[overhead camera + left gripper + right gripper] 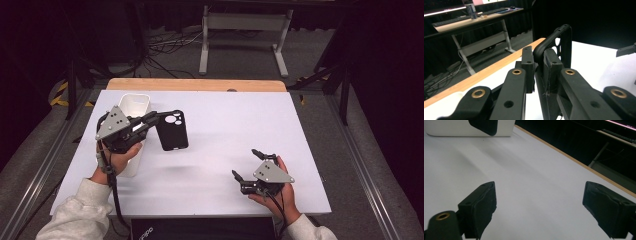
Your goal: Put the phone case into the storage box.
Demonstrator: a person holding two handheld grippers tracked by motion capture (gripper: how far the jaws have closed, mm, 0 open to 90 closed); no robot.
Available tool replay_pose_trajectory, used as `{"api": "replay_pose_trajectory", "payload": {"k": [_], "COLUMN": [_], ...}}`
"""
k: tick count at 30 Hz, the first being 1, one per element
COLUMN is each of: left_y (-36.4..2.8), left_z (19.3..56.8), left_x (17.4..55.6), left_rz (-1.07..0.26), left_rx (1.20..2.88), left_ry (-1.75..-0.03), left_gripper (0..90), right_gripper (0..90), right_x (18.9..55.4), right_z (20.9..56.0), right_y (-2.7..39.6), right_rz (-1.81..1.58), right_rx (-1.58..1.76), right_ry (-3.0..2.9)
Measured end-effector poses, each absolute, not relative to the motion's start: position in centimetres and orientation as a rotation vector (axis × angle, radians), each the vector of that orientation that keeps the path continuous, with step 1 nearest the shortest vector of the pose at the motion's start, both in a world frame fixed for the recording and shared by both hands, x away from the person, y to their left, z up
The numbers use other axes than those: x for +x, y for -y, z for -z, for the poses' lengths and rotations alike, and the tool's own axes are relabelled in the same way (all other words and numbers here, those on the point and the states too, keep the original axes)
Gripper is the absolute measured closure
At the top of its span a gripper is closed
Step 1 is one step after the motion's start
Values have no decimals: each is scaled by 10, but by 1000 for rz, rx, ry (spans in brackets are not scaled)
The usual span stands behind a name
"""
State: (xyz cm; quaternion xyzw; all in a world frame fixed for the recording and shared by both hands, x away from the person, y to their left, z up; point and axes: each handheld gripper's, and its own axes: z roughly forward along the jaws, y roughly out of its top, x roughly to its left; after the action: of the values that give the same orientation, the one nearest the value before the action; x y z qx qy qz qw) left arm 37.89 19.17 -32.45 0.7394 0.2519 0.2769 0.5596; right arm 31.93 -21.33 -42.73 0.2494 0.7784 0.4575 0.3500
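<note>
From above, the left gripper (159, 118) sits at the left of the white surface (225, 150), its fingers clamped on the top edge of a black phone case (172, 131). The case hangs off the fingertips, camera cutouts near the grip, and a soft shadow lies on the surface below and to its right. Just behind the left hand (120, 155) stands a white bin (134, 105), long side running away from the person. The right gripper (246, 164) rests low near the front right of the surface, well apart from the case, its fingers spread with nothing between them.

In the left gripper view, the two fingers (551, 65) press together on the case (560, 37); its rounded corner and rim rise above the pads. The surface's wooden edge (486, 72) runs diagonally behind.

In the right gripper view, the fingers (484, 202) stand wide apart over bare surface (536, 182). Far off at the top edge show a corner of the case (485, 126) and the bin (461, 131) behind it.
</note>
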Motion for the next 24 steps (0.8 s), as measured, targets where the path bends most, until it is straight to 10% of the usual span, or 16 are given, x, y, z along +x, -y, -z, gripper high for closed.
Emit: {"api": "replay_pose_trajectory", "payload": {"k": [24], "left_y": [-221], "left_z": [304], "left_x": [393], "left_rz": [-719], "left_rx": [1732], "left_ry": [-623], "left_gripper": [814], "right_gripper": [126], "right_x": [322], "right_z": [431], "right_y": [211], "right_rz": [-1188], "right_rx": [646], "right_ry": [-2027]}}
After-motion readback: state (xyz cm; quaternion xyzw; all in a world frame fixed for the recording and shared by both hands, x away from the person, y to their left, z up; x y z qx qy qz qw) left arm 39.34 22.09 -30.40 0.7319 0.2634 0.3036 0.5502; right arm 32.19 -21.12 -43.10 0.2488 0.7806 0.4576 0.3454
